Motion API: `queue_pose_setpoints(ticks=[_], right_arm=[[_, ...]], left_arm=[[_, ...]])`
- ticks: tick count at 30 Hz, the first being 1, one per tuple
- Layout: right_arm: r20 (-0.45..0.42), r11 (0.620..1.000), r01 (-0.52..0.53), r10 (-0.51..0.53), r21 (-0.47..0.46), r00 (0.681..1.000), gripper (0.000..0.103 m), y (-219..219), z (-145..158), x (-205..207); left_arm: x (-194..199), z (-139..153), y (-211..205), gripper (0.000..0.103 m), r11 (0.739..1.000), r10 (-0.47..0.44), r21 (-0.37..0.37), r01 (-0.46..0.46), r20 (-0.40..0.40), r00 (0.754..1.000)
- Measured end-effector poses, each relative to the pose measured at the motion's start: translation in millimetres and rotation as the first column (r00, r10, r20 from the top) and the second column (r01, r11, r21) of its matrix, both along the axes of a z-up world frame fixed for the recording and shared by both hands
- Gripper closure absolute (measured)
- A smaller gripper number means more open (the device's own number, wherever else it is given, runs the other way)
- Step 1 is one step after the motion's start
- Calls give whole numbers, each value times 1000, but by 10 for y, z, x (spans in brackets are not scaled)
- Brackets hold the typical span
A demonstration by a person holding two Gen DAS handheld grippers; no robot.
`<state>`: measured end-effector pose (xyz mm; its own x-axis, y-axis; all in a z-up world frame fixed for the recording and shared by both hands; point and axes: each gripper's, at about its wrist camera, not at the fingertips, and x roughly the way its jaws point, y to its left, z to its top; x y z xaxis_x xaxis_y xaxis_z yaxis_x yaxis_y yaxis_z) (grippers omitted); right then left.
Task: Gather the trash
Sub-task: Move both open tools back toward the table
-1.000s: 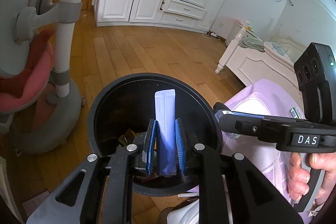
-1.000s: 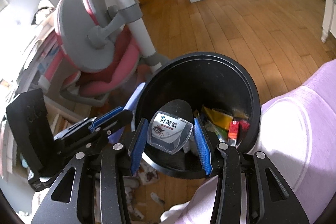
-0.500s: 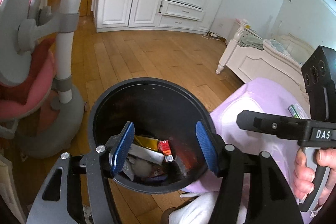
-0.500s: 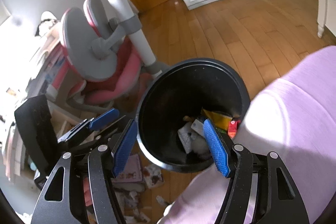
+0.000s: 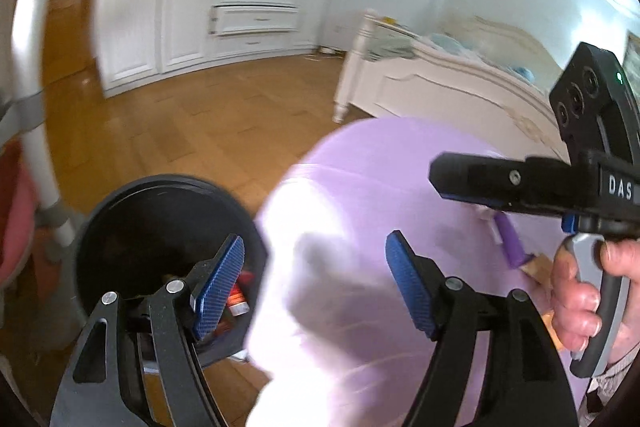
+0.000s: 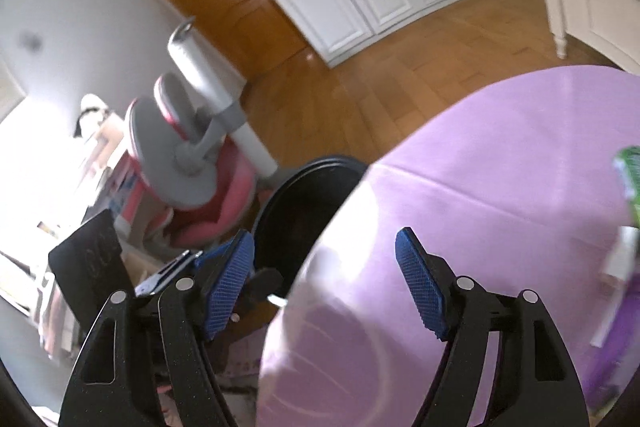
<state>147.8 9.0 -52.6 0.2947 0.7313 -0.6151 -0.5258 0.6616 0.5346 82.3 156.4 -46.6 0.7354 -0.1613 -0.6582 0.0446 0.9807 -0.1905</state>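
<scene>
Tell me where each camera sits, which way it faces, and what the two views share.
Left wrist: on the left gripper, fingers open, facing the purple-covered surface and bed; shows the right gripper and right hand.
Right wrist: on the right gripper, fingers open, facing the chair and door; shows part of the left gripper.
Shared: the black trash bin, purple cover, wood floor, white wardrobe.

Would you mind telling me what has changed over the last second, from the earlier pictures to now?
Both grippers let go of their trash over the black bin: the left gripper dropped a pale blue packet, the right gripper a clear blister pack. Both jaws are now wide open and empty, and both have swung away from the bin toward the purple tabletop. The bin and the pink chair stayed put.
</scene>
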Motion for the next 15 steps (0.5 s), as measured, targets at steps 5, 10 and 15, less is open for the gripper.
queue_pose_setpoints(ticks=[5, 10, 15], right_arm=[[13, 996, 87, -87, -10, 996, 22, -569, 96, 79], [36, 979, 193, -191, -65, 981, 11, -1147, 104, 278], [25, 954, 254, -254, -159, 967, 6, -1566, -82, 554]], left_arm=[[175, 29, -534, 22, 994, -110, 14, 110, -5, 994], [406, -27, -1077, 19, 977, -209, 39, 210, -34, 977], [640, -164, -1473, 19, 964, -258, 40, 262, -86, 962]])
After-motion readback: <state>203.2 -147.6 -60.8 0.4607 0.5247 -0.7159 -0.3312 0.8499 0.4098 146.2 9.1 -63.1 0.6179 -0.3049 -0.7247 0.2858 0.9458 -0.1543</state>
